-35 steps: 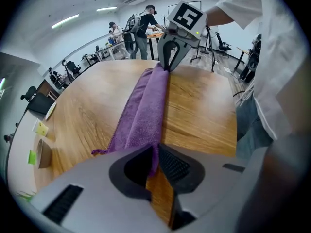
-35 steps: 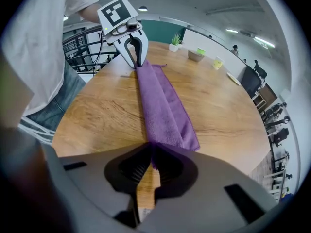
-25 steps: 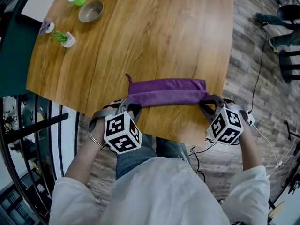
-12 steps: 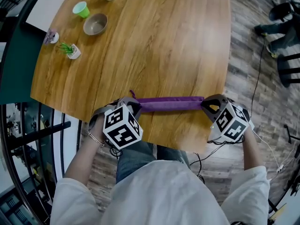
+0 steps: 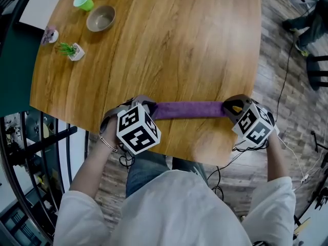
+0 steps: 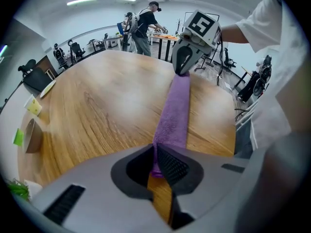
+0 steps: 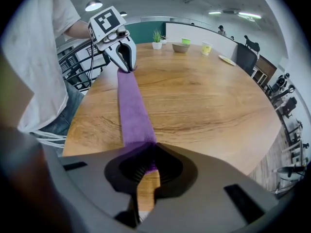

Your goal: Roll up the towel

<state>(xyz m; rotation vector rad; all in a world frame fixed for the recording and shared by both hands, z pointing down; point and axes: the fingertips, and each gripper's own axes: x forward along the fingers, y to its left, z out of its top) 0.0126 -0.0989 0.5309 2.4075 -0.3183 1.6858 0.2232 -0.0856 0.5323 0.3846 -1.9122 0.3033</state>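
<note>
A purple towel [image 5: 189,109] lies as a narrow folded band across the near part of the wooden table [image 5: 169,40], stretched between my two grippers. My left gripper [image 5: 148,110] is shut on the towel's left end; in the left gripper view the towel [image 6: 176,111] runs from my jaws to the far gripper [image 6: 182,69]. The right gripper [image 5: 229,110] is shut on the right end. Seen from the right gripper view, the towel [image 7: 132,111] leads away to the left gripper [image 7: 126,64].
At the table's far left stand a green cup [image 5: 83,0], a brown bowl [image 5: 100,18] and a small potted plant [image 5: 70,49]. The table's near edge [image 5: 169,155] lies just under my grippers. Cables [image 5: 287,76] and chairs sit on the floor to the right.
The towel has gone from a wide two-layer fold to a thin band. Both grippers moved with it away from the table's near edge, still holding its ends.
</note>
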